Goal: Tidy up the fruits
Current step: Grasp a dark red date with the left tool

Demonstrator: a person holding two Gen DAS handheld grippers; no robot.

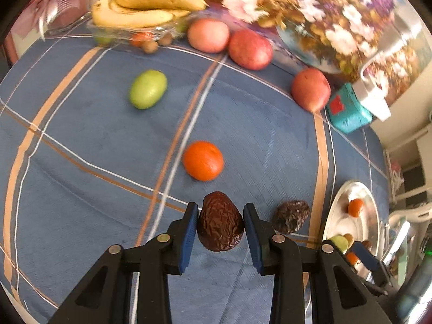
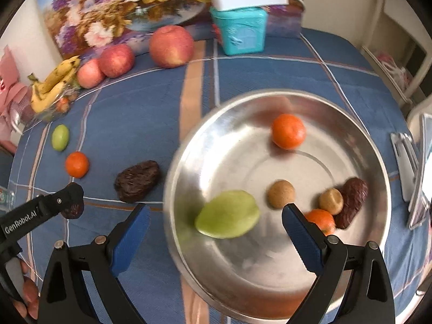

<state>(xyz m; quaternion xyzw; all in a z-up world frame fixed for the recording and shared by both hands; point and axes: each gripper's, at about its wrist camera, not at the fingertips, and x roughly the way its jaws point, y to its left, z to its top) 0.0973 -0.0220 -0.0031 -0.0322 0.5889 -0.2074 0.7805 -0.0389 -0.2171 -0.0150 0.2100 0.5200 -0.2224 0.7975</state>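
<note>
While the left gripper (image 1: pixel 220 225) squeezes a wrinkly brown date (image 1: pixel 220 221) between its blue pads, the date hangs a little above the blue checked tablecloth (image 1: pixel 81 140). The pads press on both sides of it, so the date is held tight.

The right gripper (image 2: pixel 216 233) is wide open and holds nothing. It hovers over the near edge of the shiny metal bowl (image 2: pixel 278 205). A green fruit (image 2: pixel 226 214) is in the bowl right under its fingers, and it looks blurry, so it may be rolling.

Some fruit is already in the bowl: the green one, a small orange (image 2: pixel 288 131), a second orange (image 2: pixel 321 220) partly hidden by a blue pad, two little round tan fruits (image 2: pixel 280 193) and a dark date (image 2: pixel 352 202).

More is left on the cloth. Another date (image 2: pixel 137 181) lies just beside the bowl. A small orange (image 1: pixel 203 160) and a green fruit (image 1: pixel 148 89) lie farther out. Three red apples (image 1: pixel 251 50) sit at the back by the flower picture (image 1: pixel 310 13), and bananas (image 1: pixel 143 6) rest on a clear dish (image 1: pixel 127 32).

I think the job is about half done for the small fruit. The held date looks like the next one to go in the bowl. I cannot tell if the apples and bananas need to move too.
</note>
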